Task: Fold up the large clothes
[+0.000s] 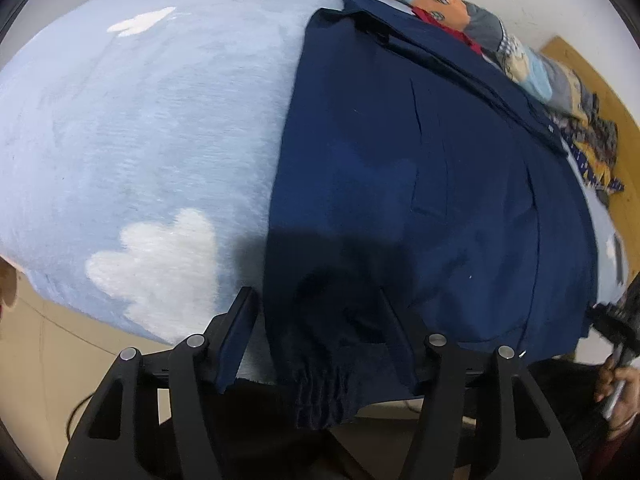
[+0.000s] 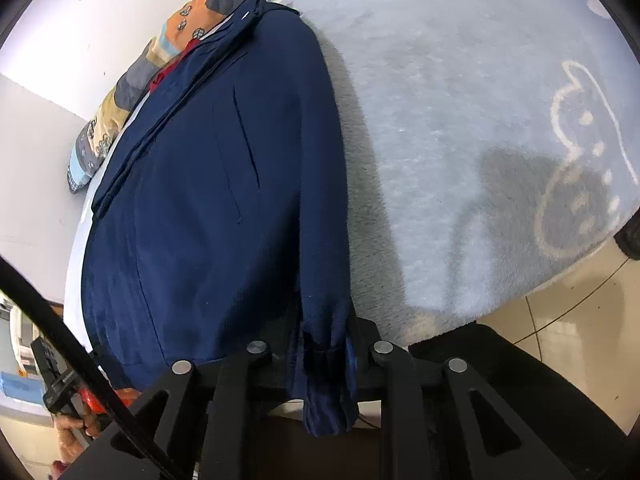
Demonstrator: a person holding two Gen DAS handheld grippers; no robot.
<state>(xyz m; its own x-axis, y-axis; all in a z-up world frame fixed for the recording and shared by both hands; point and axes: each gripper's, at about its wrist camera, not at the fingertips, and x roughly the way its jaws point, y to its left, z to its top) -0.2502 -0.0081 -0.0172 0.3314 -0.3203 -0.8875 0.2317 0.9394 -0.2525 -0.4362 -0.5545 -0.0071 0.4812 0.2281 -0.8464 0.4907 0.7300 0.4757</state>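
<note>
A large navy blue garment [image 1: 420, 184] lies spread lengthwise on a light blue fleece blanket [image 1: 140, 120]; it also shows in the right wrist view [image 2: 216, 200]. My left gripper [image 1: 316, 320] is open, its fingers [image 1: 240, 328] straddling the garment's gathered elastic near corner, which hangs over the bed edge. My right gripper [image 2: 324, 344] is shut on the garment's other near corner [image 2: 328, 392], a bunched cuff hanging between the jaws.
A patchwork quilt [image 1: 520, 56] and something red [image 2: 160, 76] lie along the wall beyond the garment. The blanket [image 2: 460, 120] drops off to tiled floor [image 2: 580, 320]. The other hand and gripper show at the right edge [image 1: 616, 328].
</note>
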